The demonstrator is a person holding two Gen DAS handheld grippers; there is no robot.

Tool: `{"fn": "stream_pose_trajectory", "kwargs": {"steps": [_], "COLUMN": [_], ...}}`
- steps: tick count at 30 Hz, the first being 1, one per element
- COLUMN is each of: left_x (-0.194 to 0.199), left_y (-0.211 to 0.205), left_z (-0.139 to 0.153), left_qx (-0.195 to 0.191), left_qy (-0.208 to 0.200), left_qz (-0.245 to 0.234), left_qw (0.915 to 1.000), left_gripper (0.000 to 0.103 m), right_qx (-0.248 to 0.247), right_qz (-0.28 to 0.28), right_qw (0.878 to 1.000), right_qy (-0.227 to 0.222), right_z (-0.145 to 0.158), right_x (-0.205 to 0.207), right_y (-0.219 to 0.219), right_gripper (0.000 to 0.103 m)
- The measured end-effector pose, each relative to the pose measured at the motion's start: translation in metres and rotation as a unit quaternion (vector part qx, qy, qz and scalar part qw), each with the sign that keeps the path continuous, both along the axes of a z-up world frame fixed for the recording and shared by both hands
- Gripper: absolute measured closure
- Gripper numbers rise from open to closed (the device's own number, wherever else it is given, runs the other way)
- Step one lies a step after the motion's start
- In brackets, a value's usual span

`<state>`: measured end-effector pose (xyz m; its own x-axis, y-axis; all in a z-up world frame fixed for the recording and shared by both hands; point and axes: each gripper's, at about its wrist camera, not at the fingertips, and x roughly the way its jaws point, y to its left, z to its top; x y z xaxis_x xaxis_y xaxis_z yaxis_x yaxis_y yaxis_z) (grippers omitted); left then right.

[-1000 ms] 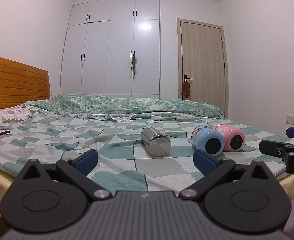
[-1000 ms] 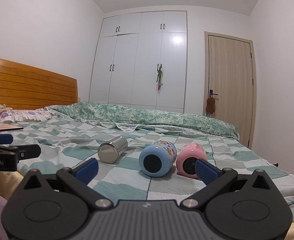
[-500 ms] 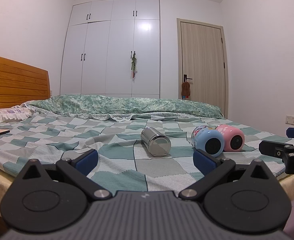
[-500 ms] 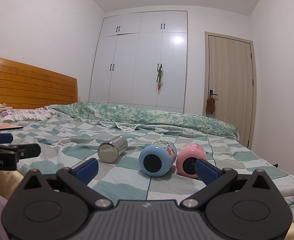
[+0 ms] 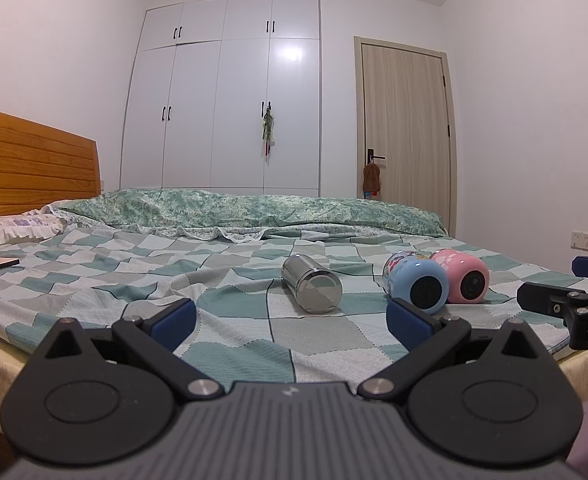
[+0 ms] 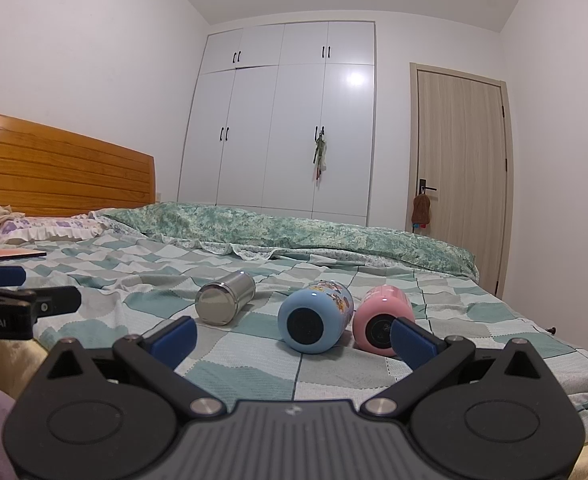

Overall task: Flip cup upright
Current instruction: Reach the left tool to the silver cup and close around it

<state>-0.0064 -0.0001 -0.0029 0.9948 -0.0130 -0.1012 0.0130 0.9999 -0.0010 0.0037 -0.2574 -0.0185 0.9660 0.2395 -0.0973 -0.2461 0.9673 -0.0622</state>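
Checkered bedspread (image 5: 233, 320) carries three toppled cups, openings hidden; both grippers' fingers spread, empty.

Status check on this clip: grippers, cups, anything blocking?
Left gripper open, empty. Right gripper open, empty. Steel cup, blue cup, pink cup all on their sides. Path clear.

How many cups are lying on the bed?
3, all on their sides on the checked bedspread: a steel cup on the left, a blue cartoon-print cup in the middle, and a pink cup touching it on the right. None looks hidden.
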Motion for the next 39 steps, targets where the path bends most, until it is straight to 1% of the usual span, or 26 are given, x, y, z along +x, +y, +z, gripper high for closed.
{"fn": "stream_pose_trajectory", "kwargs": {"steps": [6, 13, 15, 19, 22, 25, 31, 33, 36, 39], "left_x": [0.0, 0.015, 0.02, 0.04, 0.061, 0.084, 0.141, 0.163, 0.197, 0.236], "left_y": [0.0, 0.001, 0.002, -0.004, -0.011, -0.014, -0.026, -0.028, -0.032, -0.033], "left_z": [0.0, 0.012, 0.018, 0.033, 0.043, 0.052, 0.066, 0.069, 0.072, 0.071], "left_qx": [-0.001, -0.003, 0.0, 0.018, 0.032, 0.036, 0.055, 0.056, 0.052, 0.046], "left_qy": [0.0, 0.037, 0.04, 0.051, 0.069, 0.09, 0.14, 0.157, 0.198, 0.244], "left_qz": [0.001, 0.001, -0.002, -0.009, -0.009, -0.011, -0.019, -0.02, -0.019, 0.0], "left_qw": [1.0, 0.9993, 0.9992, 0.9985, 0.9971, 0.9952, 0.9884, 0.9858, 0.9786, 0.9687], "left_gripper": [0.0, 0.0, 0.0, 0.0, 0.0, 0.0, 0.0, 0.0, 0.0, 0.0], "right_qx": [0.001, 0.006, 0.005, 0.005, 0.004, 0.006, 0.006, 0.006, 0.005, 0.0], "right_qz": [0.0, 0.024, 0.026, 0.03, 0.032, 0.034, 0.04, 0.043, 0.048, 0.052], "right_qw": [1.0, 1.0, 1.0, 0.999, 0.999, 0.999, 0.999, 0.999, 0.998, 0.997], "right_qy": [0.002, 0.018, 0.015, 0.013, 0.013, 0.015, 0.02, 0.028, 0.036, 0.049], "right_z": [0.0, 0.007, 0.01, 0.017, 0.022, 0.028, 0.038, 0.041, 0.045, 0.049], "right_x": [0.0, 0.01, 0.016, 0.035, 0.053, 0.075, 0.124, 0.143, 0.173, 0.201], "right_y": [-0.001, -0.006, -0.006, -0.008, -0.008, -0.011, -0.017, -0.018, -0.019, -0.018], "right_gripper": [0.0, 0.0, 0.0, 0.0, 0.0, 0.0, 0.0, 0.0, 0.0, 0.0]}}
